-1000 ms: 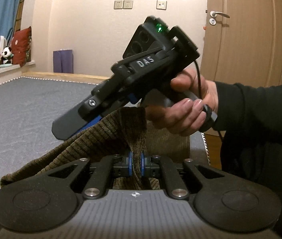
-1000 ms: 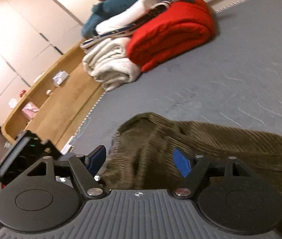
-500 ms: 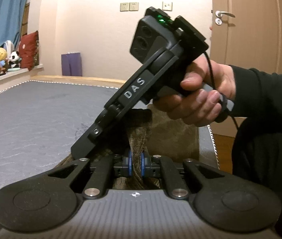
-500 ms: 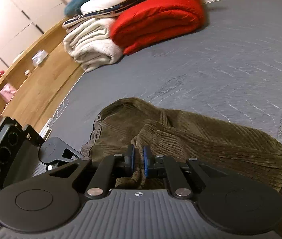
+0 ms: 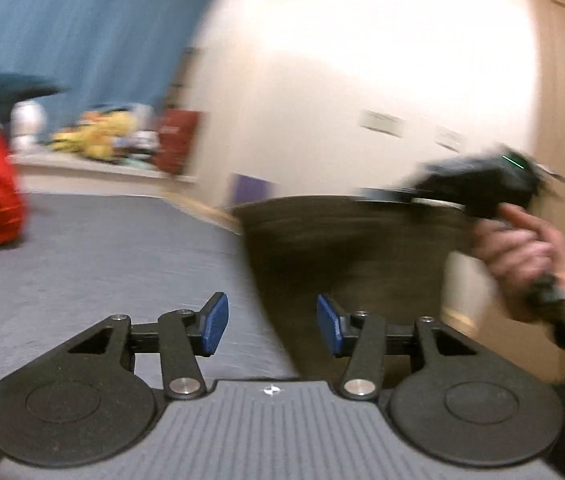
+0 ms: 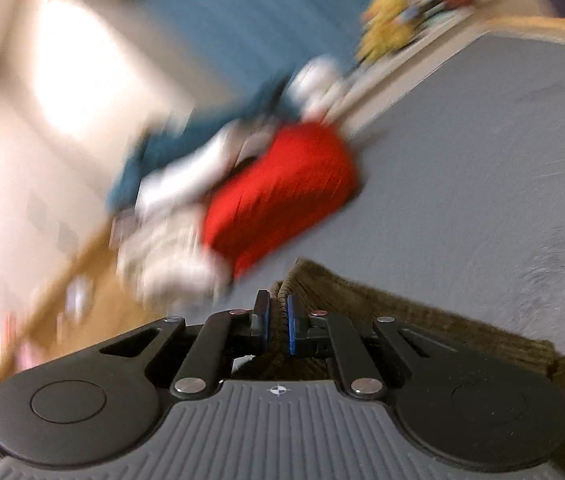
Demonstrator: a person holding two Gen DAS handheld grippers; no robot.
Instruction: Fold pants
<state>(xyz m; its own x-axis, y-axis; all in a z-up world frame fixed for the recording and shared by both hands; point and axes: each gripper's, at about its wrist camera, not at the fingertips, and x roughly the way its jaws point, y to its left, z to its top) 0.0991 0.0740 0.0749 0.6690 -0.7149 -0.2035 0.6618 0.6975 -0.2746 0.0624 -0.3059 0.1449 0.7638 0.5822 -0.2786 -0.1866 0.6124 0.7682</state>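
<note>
The brown corduroy pants (image 5: 346, 256) hang in the air as a wide sheet in the left wrist view, blurred by motion. My left gripper (image 5: 272, 324) is open and empty, its blue pads apart just below the hanging cloth. My right gripper (image 6: 278, 320) is shut on a fold of the pants (image 6: 382, 312); the rest of the cloth trails to the right under it. In the left wrist view the right gripper's black body (image 5: 478, 184) holds the top edge of the pants at the right.
A grey bed surface (image 5: 94, 264) lies below. A red folded blanket (image 6: 282, 196) with white and teal laundry (image 6: 170, 216) sits at the far side. Plush toys (image 5: 94, 136) line a ledge. A wooden floor edge (image 6: 62, 280) runs left.
My left gripper has opened and let go of the pants. My right gripper stays shut on the cloth and has lifted it. Both views have swung fast and are blurred.
</note>
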